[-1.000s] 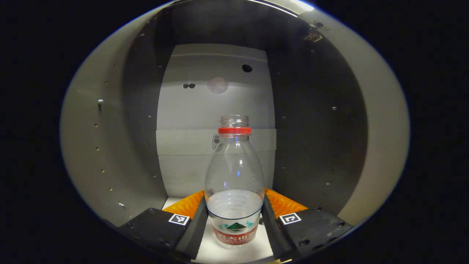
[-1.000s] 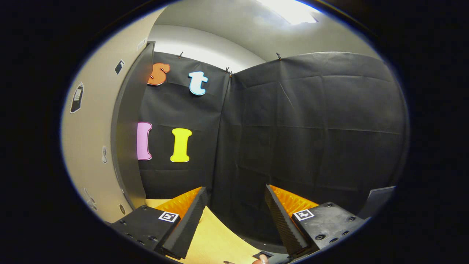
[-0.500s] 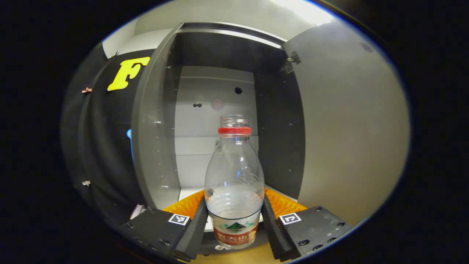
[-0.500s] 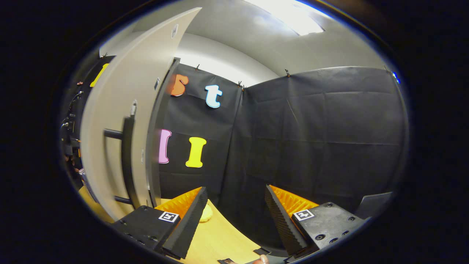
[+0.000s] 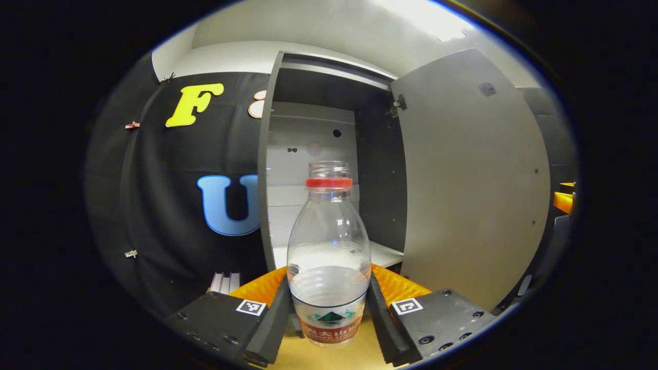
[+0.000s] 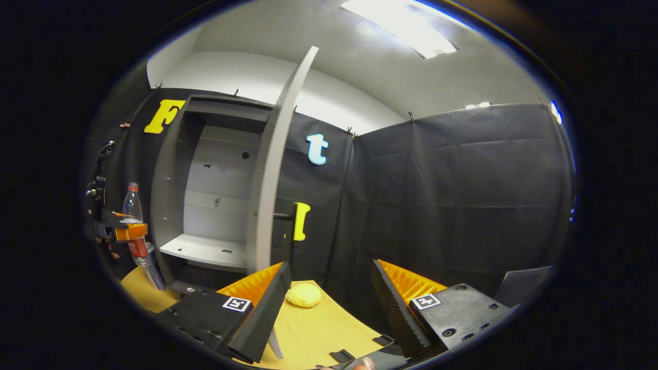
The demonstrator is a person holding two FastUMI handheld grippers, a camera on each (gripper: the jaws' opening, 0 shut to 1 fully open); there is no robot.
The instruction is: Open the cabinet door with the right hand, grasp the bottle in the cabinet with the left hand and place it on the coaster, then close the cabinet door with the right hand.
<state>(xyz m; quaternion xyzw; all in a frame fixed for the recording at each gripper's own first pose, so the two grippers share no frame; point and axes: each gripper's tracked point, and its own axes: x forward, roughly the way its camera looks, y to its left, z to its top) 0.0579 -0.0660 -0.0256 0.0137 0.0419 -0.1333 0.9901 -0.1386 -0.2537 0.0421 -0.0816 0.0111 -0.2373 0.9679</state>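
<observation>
Left hand-held gripper [image 5: 329, 313] pinching the bottle [image 5: 329, 257], now drawn clear of the open cabinet [image 5: 313, 154] over the table [image 5: 329, 357]; coaster placement next. Right hand-held gripper [image 6: 329, 303] spread, empty.

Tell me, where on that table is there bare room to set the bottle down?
The tan tabletop lies bare between the round yellow coaster and the small dark pieces near its front edge. It is crowded near the open grey cabinet door, where the left gripper holds the clear plastic bottle.

No legible text on bottle [image 5: 329, 246]
</observation>
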